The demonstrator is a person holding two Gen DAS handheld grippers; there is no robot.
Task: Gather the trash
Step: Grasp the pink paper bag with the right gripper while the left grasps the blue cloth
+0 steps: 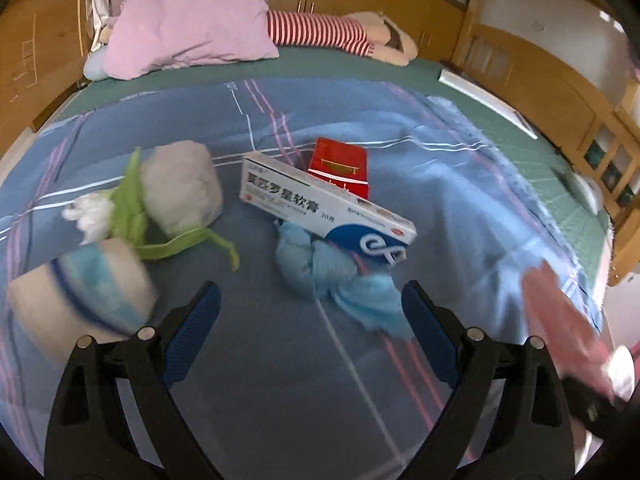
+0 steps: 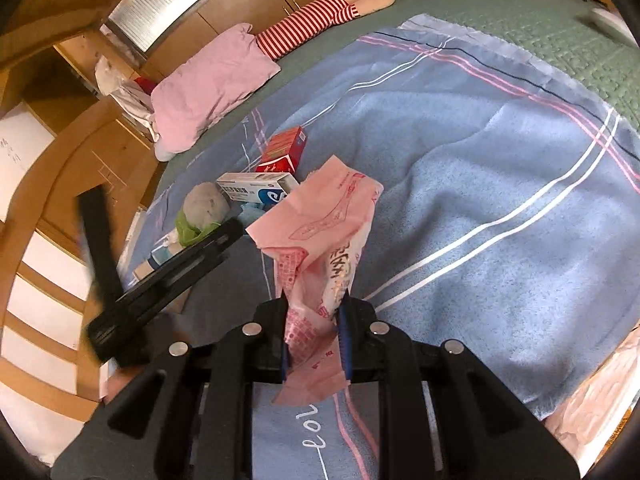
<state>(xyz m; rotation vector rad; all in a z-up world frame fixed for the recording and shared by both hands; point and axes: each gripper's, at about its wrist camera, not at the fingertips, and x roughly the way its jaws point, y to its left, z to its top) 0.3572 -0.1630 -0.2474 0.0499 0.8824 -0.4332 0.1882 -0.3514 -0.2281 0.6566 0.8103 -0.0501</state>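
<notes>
Trash lies on a blue striped blanket [image 1: 420, 184]. A white and blue ointment box [image 1: 320, 200] leans on a red box [image 1: 340, 166] and a crumpled blue cloth [image 1: 320, 272]. A white wad [image 1: 182, 188], a green strip [image 1: 132, 208] and a blue-striped paper cup [image 1: 80, 304] lie to the left. My left gripper [image 1: 310, 300] is open and empty, just before the blue cloth. My right gripper [image 2: 316, 312] is shut on a pink plastic wrapper [image 2: 324, 232] and holds it above the blanket; the wrapper also shows at the left wrist view's right edge [image 1: 560, 320].
A pink pillow [image 1: 188, 28] and a striped plush doll [image 1: 332, 34] lie at the head of the bed. A green quilted cover [image 2: 540, 36] lies under the blanket. Wooden cabinets [image 1: 540, 72] surround the bed. The left gripper's body [image 2: 160, 280] shows in the right wrist view.
</notes>
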